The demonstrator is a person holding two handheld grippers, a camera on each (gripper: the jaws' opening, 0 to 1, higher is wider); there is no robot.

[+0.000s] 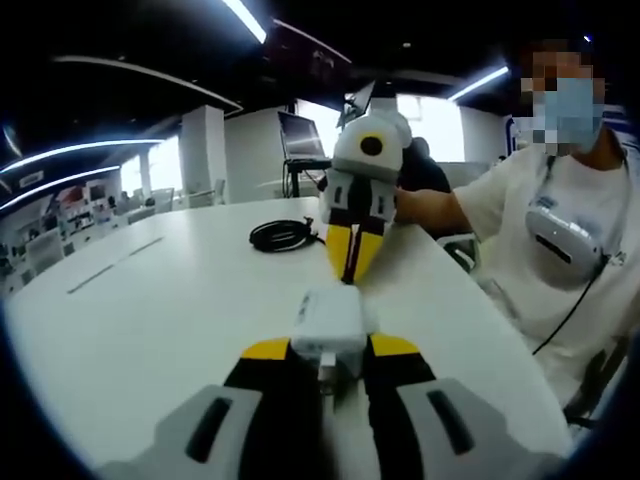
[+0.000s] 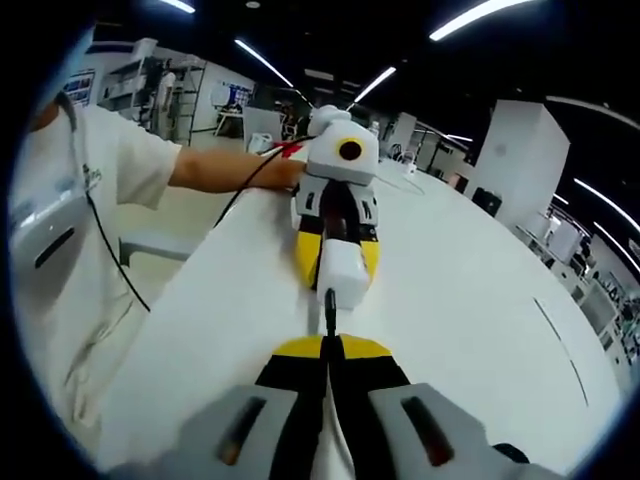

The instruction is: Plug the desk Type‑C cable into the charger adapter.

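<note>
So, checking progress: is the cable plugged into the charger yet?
Cannot tell. The cable tip sits right at the charger, held by the left gripper; seating isn't visible.

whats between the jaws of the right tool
The right tool is shut on the cable plug, whose tip points at the white charger adapter held by the left tool. The adapter's port faces away, so I cannot see whether the plug is seated.

Two low, close views facing each other across the white table point(image 1: 150, 300); charger adapter point(image 1: 330, 322) shared.
</note>
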